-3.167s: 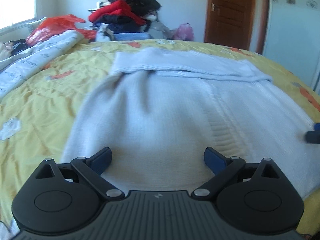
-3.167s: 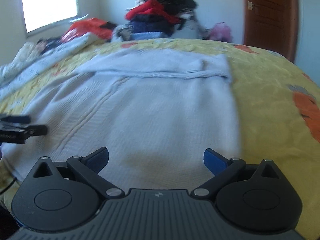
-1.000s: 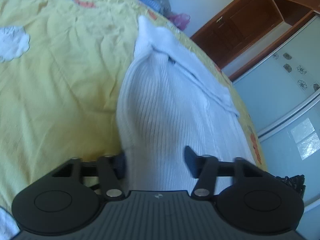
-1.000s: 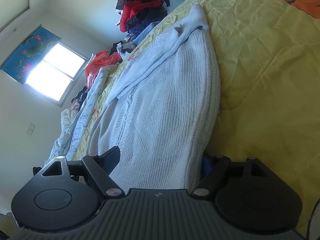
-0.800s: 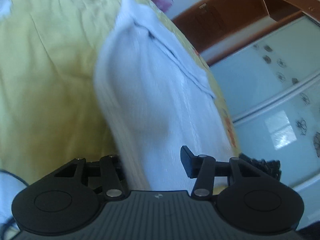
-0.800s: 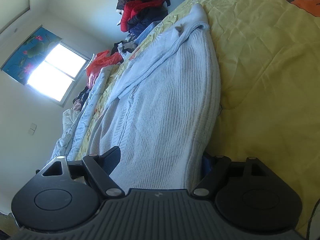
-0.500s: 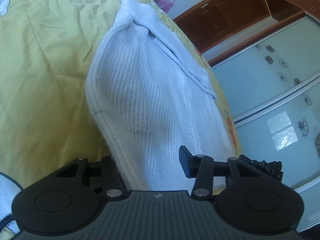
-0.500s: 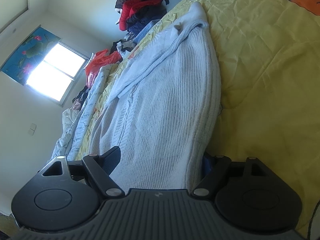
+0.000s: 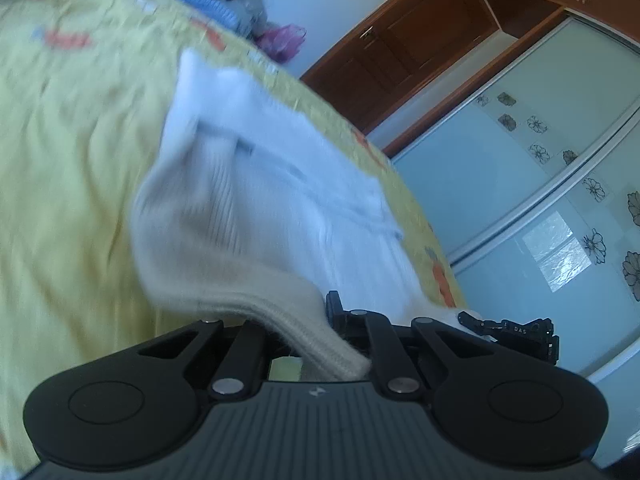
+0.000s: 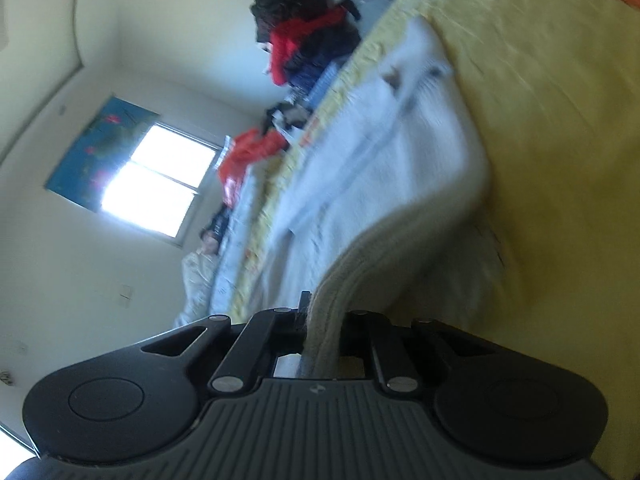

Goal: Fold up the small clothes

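Observation:
A white knitted sweater [image 9: 256, 200] lies on the yellow bedspread [image 9: 60, 160], its sleeves folded across the far end. My left gripper [image 9: 308, 336] is shut on the ribbed hem at the sweater's near left corner and holds it lifted off the bed. My right gripper [image 10: 320, 320] is shut on the hem at the near right corner of the sweater [image 10: 380, 184], also lifted. The right gripper also shows in the left wrist view [image 9: 516, 332] at the right. Both views are tilted and blurred.
A pile of dark and red clothes [image 10: 308, 32] sits at the far end of the bed [image 10: 540, 100]. A brown wooden door [image 9: 400, 40] and a glass-fronted wardrobe [image 9: 560, 160] stand on the right. A window [image 10: 156, 184] and a rumpled pale quilt [image 10: 224, 264] are on the left.
Both grippers have closed on the near hem corners of the sweater and lifted them. The near edge of the sweater has risen off the bedspread and both views have tilted further.

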Motion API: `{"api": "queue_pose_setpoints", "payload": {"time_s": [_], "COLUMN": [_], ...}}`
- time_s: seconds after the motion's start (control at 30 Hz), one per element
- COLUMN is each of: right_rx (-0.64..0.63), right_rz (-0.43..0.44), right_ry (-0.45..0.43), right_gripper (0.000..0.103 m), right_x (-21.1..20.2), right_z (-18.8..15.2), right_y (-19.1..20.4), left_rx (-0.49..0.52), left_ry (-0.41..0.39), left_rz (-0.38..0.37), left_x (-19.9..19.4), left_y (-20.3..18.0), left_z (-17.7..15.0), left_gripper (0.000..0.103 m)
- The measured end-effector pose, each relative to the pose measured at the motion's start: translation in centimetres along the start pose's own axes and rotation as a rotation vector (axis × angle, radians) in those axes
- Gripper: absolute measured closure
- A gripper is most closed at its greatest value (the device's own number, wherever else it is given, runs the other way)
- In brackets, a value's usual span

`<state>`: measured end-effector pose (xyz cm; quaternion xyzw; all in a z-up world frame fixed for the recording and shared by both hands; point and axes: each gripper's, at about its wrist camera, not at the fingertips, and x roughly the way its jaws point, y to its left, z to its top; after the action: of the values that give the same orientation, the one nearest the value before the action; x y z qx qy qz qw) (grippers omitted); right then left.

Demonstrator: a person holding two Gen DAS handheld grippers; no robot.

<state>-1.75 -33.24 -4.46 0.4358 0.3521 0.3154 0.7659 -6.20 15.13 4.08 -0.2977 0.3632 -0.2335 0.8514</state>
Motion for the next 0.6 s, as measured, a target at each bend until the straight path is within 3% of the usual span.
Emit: {"api": "queue_pose_setpoints", "payload": {"time_s": [0.37, 0.53, 0.6], "right_rx": [0.050, 0.031, 0.034], "right_rz": [0.052, 0.012, -0.041], "right_ry": [-0.114, -0.147, -0.176], "right_gripper": [0.090, 0.090, 0.089], "right_x": [6.5, 11.7, 14.1], "right_z": [13.4, 20.3, 22.8], "right_y": [1.3, 2.1, 1.7], "left_rx": [-0.060, 0.029, 0.014], "left_ry": [-0.115, -0.165, -0.195], "left_rz": [0.082, 0.211, 0.272], "left_x": [4.8, 9.2, 11.4], "left_y": [0.3, -0.4, 0.2], "left_z": [12.6, 19.5, 21.5], "left_gripper": [0.095, 0.096, 0.095]}}
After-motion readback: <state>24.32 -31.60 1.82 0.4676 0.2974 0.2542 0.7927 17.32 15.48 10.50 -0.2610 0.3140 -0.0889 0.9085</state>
